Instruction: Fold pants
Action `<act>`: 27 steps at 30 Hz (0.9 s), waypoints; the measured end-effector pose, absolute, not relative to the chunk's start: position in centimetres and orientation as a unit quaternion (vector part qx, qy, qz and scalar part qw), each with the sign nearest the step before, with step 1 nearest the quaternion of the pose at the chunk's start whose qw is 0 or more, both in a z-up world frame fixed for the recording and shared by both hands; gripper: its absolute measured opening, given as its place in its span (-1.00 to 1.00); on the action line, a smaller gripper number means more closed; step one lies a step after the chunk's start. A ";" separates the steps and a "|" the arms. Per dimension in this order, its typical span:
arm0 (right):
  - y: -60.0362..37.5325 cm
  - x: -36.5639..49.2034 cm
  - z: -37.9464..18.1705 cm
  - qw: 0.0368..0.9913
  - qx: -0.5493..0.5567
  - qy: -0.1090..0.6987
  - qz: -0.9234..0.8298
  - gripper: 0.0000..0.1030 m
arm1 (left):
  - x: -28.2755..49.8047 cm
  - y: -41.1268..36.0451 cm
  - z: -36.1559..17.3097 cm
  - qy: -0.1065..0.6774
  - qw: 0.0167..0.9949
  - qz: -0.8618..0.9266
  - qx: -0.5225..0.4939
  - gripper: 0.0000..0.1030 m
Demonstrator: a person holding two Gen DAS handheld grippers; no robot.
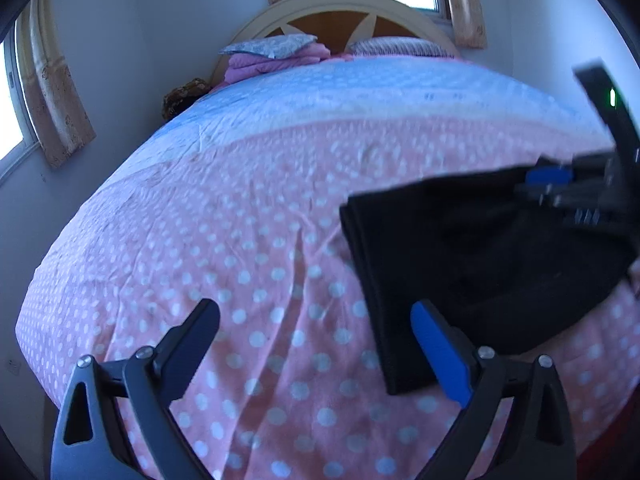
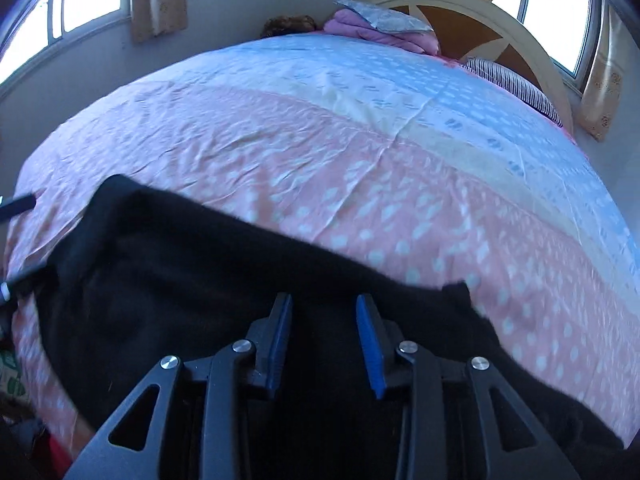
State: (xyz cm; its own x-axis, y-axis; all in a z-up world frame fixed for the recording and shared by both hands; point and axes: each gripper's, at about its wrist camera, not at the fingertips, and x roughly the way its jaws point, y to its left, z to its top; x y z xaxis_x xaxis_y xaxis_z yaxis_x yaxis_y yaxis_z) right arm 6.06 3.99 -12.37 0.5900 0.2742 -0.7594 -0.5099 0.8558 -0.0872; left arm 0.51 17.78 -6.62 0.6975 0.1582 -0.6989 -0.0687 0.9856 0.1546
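Observation:
Black pants (image 1: 472, 264) lie folded on the pink polka-dot bedspread (image 1: 248, 264) near the bed's front edge. My left gripper (image 1: 316, 320) is open wide and empty, just left of the pants' folded edge. My right gripper (image 2: 324, 312) hovers over the pants (image 2: 192, 272) with its jaws partly apart; nothing shows between them. The right gripper also shows in the left wrist view (image 1: 560, 188) at the pants' far right side. Part of the left gripper (image 2: 16, 204) shows at the left edge of the right wrist view.
The bedspread (image 2: 360, 152) turns light blue toward the headboard (image 1: 340, 12). Pillows and a folded pink blanket (image 1: 276, 58) lie at the head. Walls, windows and curtains surround the bed. A brown object (image 1: 184, 94) sits by the wall.

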 end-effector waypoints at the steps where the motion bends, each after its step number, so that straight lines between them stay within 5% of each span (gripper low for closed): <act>1: 4.3 6.5 -12.2 0.880 -0.145 0.397 0.218 -0.31 | 0.6 18.5 -6.3 0.379 0.923 0.058 0.034 0.94; 6: 4.8 1.2 -8.4 0.904 -0.137 0.327 0.237 -0.30 | -0.8 23.0 -3.1 0.348 0.932 0.103 0.009 0.93; 10: 8.8 -4.6 -7.7 0.881 -0.138 0.295 0.343 0.03 | -2.6 27.6 -1.2 0.327 0.933 0.148 -0.027 0.93; 18: 16.4 -7.8 -12.9 0.835 -0.299 0.274 0.371 0.03 | -4.7 30.5 -2.5 0.332 0.927 0.157 -0.080 0.93; 27: 17.6 -8.5 -13.5 0.839 -0.348 0.246 0.339 0.04 | -5.7 30.9 -3.0 0.339 0.923 0.143 -0.116 0.93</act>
